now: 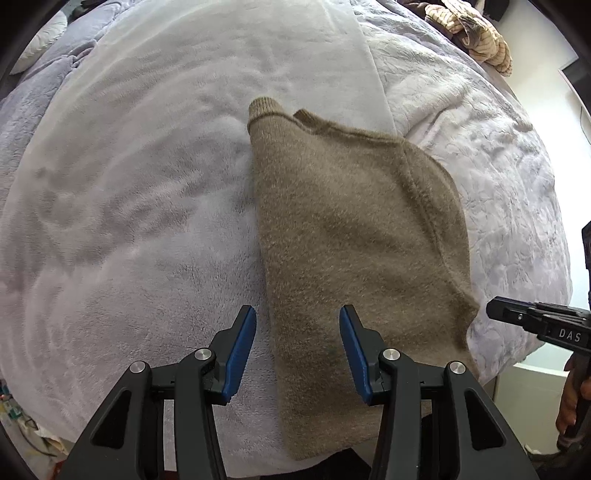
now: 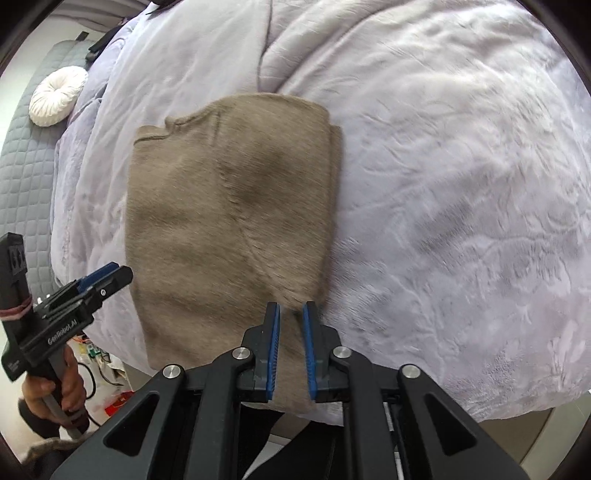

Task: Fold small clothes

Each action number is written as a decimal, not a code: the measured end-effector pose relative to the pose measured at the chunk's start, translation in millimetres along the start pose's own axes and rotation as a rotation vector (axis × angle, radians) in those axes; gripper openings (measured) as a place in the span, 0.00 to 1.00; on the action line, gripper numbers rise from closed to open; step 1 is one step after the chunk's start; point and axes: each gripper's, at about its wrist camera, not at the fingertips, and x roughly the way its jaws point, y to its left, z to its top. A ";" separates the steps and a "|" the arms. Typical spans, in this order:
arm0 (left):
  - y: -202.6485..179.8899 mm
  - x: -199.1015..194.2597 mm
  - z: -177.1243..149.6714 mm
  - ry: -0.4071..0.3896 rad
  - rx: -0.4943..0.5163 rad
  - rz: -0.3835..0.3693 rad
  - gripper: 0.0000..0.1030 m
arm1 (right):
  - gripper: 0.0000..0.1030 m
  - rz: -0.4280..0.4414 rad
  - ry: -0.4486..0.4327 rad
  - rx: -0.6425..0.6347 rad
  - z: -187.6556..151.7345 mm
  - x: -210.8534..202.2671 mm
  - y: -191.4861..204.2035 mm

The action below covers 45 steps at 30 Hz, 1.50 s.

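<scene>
1. Two grippers hover low: left gripper (image 1: 297,319) spread wide above the sweater's near left edge; right gripper (image 2: 291,314) slightly parted at its right corner, pinching nothing.
2. Folded brown sweater (image 1: 354,229) lies on the lilac bed (image 1: 129,221).
3. Beyond, crumpled striped clothes (image 1: 469,33).

A taupe-brown fuzzy knit sweater (image 1: 354,229) (image 2: 229,229) lies folded lengthwise into a tall narrow panel, filling the middle of both frames. Its ribbed collar points toward the upper frame, a curved sleeve seam runs down its face, and its hem reaches the bottom.
</scene>
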 end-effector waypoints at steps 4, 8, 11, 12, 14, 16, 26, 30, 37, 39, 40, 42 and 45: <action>-1.3 -6.4 6.9 0.005 -0.025 0.005 0.89 | 0.27 -0.041 -0.010 0.010 3.4 -2.9 15.9; -3.0 -16.8 8.8 -0.047 -0.049 0.021 1.00 | 0.97 -0.069 -0.052 -0.006 3.7 -11.1 25.6; -2.9 -15.5 9.7 -0.036 -0.060 0.045 1.00 | 1.00 -0.109 -0.065 -0.018 4.2 -13.0 31.7; -3.6 -14.0 9.8 -0.027 -0.058 0.053 1.00 | 1.00 -0.127 -0.067 -0.026 5.3 -12.3 35.1; -6.3 -12.1 8.9 -0.017 -0.050 0.074 1.00 | 1.00 -0.174 -0.070 -0.044 6.1 -12.3 40.2; -7.8 -12.1 7.7 -0.016 -0.045 0.105 1.00 | 1.00 -0.216 -0.080 -0.057 5.1 -12.7 44.1; -9.9 -16.1 7.3 -0.030 -0.043 0.159 1.00 | 1.00 -0.240 -0.093 -0.044 -0.7 -11.7 46.7; -10.4 -17.1 7.6 -0.032 -0.048 0.173 1.00 | 1.00 -0.266 -0.106 -0.053 -1.8 -13.2 48.7; -13.7 -17.3 7.8 -0.033 -0.037 0.201 1.00 | 1.00 -0.291 -0.122 -0.055 0.5 -16.1 49.0; -14.6 -17.1 7.3 -0.031 -0.034 0.204 1.00 | 1.00 -0.296 -0.127 -0.058 0.6 -16.7 49.6; -15.0 -17.0 7.2 -0.029 -0.033 0.206 1.00 | 1.00 -0.298 -0.130 -0.060 1.0 -16.9 50.0; -15.3 -16.7 7.3 -0.027 -0.031 0.207 1.00 | 1.00 -0.302 -0.133 -0.062 1.6 -17.1 50.3; -16.2 -16.4 7.2 -0.024 -0.031 0.211 1.00 | 1.00 -0.303 -0.132 -0.062 1.8 -16.6 50.5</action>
